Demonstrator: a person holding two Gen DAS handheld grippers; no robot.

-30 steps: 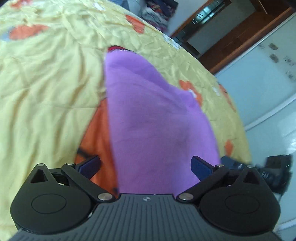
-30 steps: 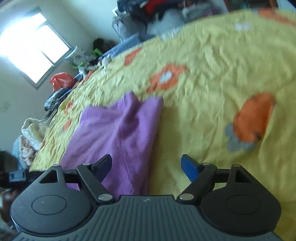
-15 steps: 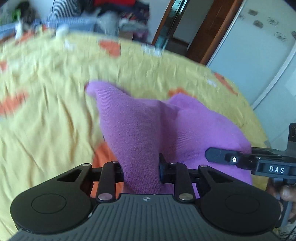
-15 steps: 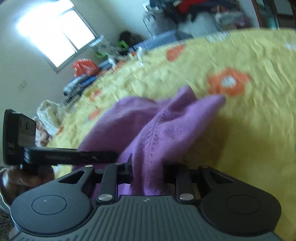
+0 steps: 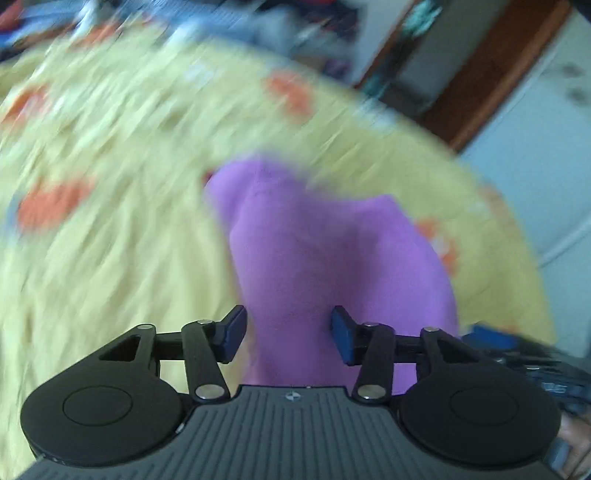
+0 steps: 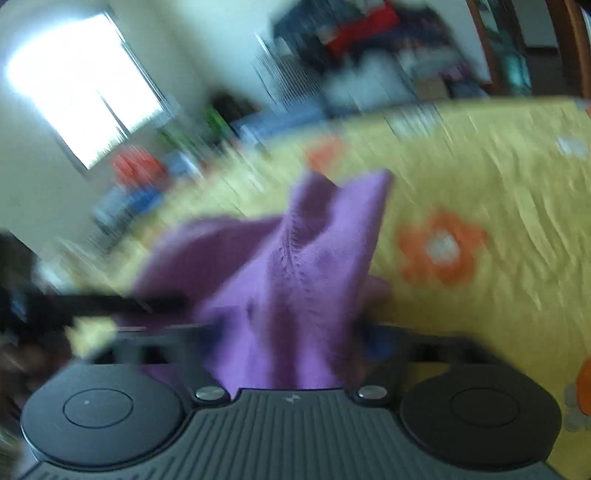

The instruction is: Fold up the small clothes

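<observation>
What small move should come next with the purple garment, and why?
Probably draw both back clear of the purple garment. The left tongs and the right tongs have just been opening, the cloth lies loose between their jaws, seemingly not pinched, and it rests on the yellow sheet.

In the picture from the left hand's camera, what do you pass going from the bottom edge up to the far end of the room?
Hand-held gripper → purple garment lying between its blue pads → yellow bedspread with orange flowers → blurred pile of clothes and wooden door frame at the back.
</observation>
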